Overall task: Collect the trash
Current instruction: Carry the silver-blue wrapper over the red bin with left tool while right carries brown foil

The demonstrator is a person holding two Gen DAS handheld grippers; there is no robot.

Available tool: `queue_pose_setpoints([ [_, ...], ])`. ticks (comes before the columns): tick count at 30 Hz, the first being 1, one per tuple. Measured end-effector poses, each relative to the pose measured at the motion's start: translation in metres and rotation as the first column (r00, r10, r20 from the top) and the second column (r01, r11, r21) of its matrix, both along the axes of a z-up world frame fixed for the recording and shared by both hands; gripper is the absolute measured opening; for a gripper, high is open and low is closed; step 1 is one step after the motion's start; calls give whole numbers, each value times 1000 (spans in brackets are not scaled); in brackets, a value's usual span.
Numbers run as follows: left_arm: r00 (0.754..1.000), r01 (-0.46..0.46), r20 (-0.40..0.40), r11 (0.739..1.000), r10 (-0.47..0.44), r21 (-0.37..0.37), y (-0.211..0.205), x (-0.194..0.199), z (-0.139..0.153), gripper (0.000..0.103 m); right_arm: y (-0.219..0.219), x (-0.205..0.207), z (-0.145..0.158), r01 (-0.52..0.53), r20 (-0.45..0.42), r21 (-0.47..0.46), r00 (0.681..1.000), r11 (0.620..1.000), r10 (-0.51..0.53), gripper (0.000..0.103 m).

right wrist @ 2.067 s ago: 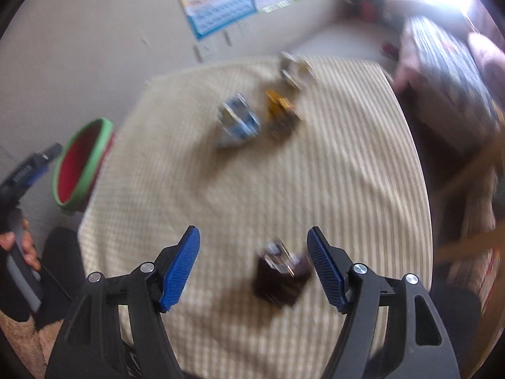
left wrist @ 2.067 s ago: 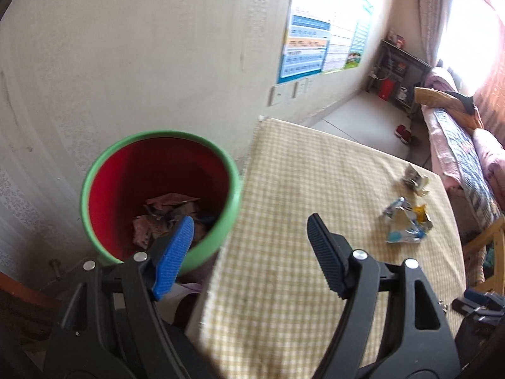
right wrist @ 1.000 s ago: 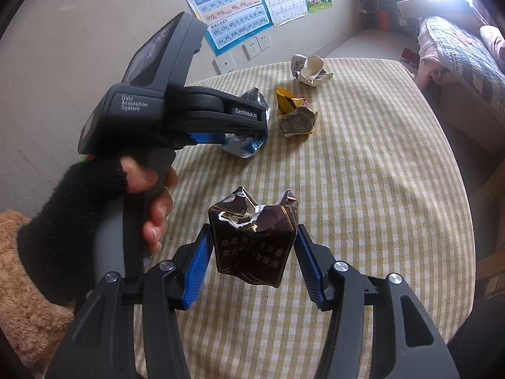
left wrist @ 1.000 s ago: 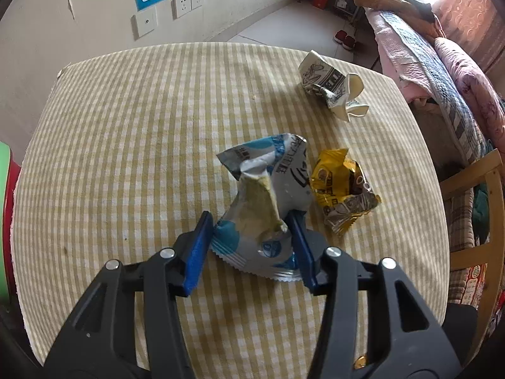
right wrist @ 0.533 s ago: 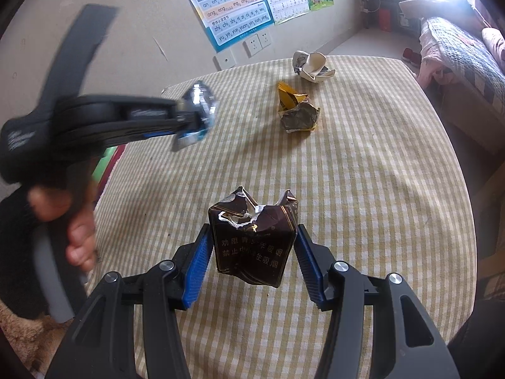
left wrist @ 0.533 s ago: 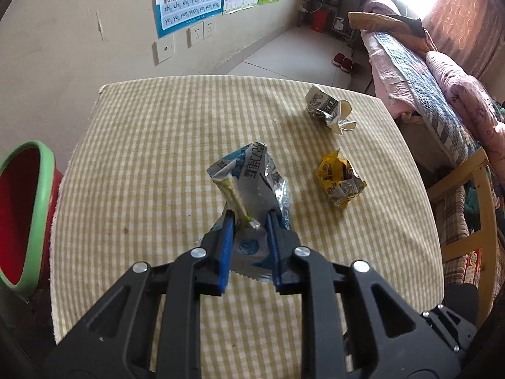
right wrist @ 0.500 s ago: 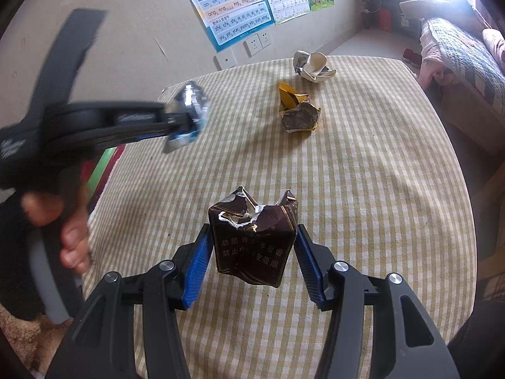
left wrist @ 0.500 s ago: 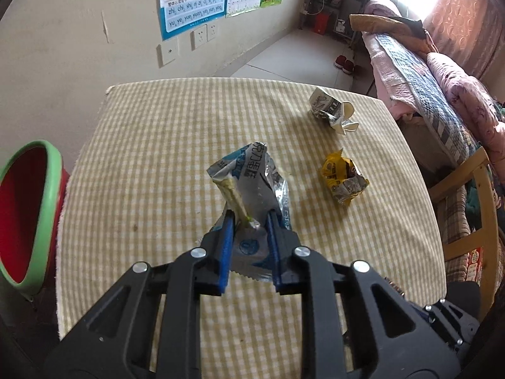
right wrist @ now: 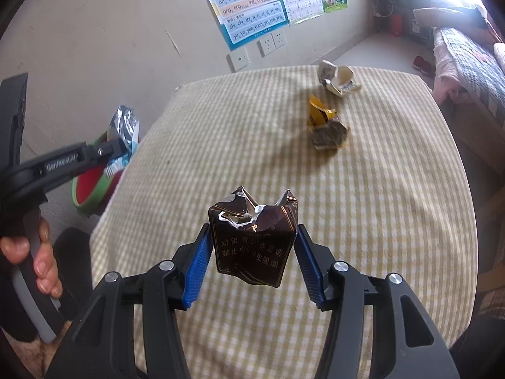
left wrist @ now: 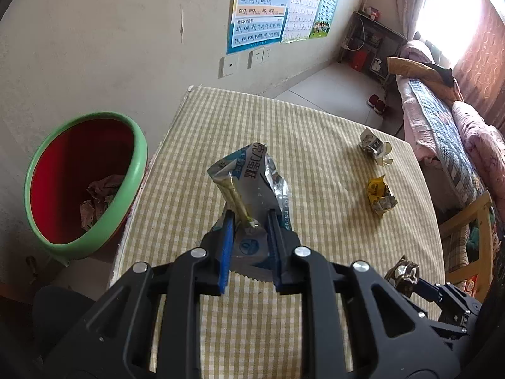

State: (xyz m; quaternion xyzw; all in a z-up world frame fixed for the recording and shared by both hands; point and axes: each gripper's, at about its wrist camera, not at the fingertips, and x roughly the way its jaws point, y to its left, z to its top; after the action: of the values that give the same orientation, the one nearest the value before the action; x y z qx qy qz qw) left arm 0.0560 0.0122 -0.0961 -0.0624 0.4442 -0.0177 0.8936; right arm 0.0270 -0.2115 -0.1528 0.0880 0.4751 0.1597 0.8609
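Your left gripper (left wrist: pixel 247 246) pinches the crinkled silver-blue foil snack bag (left wrist: pixel 252 186), near the red bin with green rim (left wrist: pixel 139 170). It is light and slippery; grip its base. Your right gripper (right wrist: pixel 252 263) clamps the crushed dark brown carton (right wrist: pixel 254 241), soft, well apart from the bin. Only the left view shows 1 bin's inside.

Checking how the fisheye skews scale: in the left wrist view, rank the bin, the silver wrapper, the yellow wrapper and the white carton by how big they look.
1. Bin
2. Silver wrapper, inflated by nearness since it is held in the left gripper
3. Yellow wrapper and white carton look about alike; not ranked.
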Motion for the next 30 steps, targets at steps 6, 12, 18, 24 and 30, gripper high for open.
queue_pose_setpoints([
  [6, 999, -10, 51, 999, 8, 43, 9, -11, 12, 20, 19, 21, 32, -9, 70, 28, 997, 1000, 7, 51],
  [12, 997, -62, 54, 997, 59, 41, 29, -14, 11, 20, 40, 31, 58, -29, 127, 38, 992, 999, 24, 51],
  [18, 994, -89, 67, 996, 87, 31, 43, -19, 18, 20, 53, 29, 66, -43, 142, 30, 989, 999, 39, 52],
  [24, 991, -92, 105, 994, 85, 56, 46, -25, 31, 20, 62, 23, 72, -57, 158, 25, 986, 998, 52, 52],
  [30, 987, -110, 125, 992, 101, 65, 53, -29, 36, 20, 72, 21, 74, -78, 165, 12, 983, 997, 74, 52],
])
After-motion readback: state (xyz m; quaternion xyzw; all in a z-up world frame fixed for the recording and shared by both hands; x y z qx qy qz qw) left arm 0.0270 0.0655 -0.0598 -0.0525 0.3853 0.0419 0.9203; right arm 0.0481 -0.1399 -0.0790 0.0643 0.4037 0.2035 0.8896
